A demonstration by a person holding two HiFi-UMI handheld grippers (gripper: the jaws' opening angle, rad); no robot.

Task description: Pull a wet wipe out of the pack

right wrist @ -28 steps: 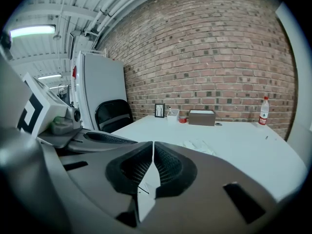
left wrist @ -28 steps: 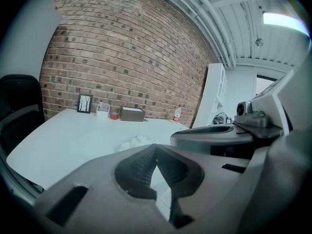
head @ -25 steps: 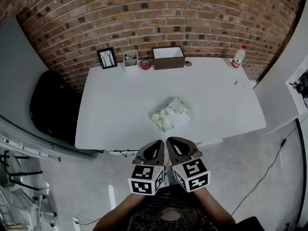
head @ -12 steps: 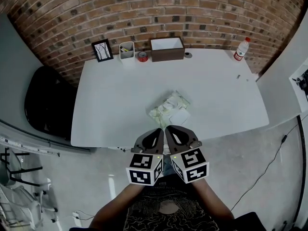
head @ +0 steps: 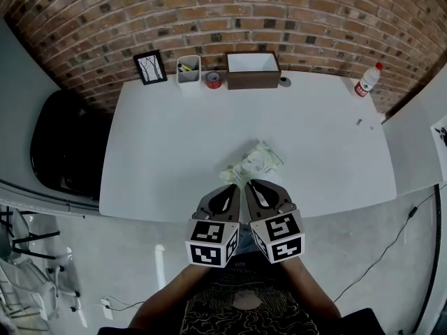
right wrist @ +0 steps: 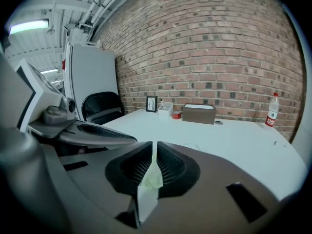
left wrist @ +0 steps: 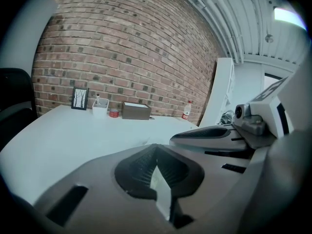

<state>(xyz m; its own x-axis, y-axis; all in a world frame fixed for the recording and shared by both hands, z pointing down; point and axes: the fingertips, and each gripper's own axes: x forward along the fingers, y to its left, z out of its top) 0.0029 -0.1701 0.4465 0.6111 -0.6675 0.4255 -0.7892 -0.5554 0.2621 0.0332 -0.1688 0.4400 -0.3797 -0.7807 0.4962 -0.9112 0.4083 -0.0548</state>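
The left gripper (head: 231,189) and right gripper (head: 253,184) are held side by side over the counter's (head: 174,138) near edge. Both point at the pack (head: 255,160). Each gripper has its jaws pressed together with nothing clamped between them. The pack lies crumpled on the counter just beyond the gripper tips, and neither gripper touches it.
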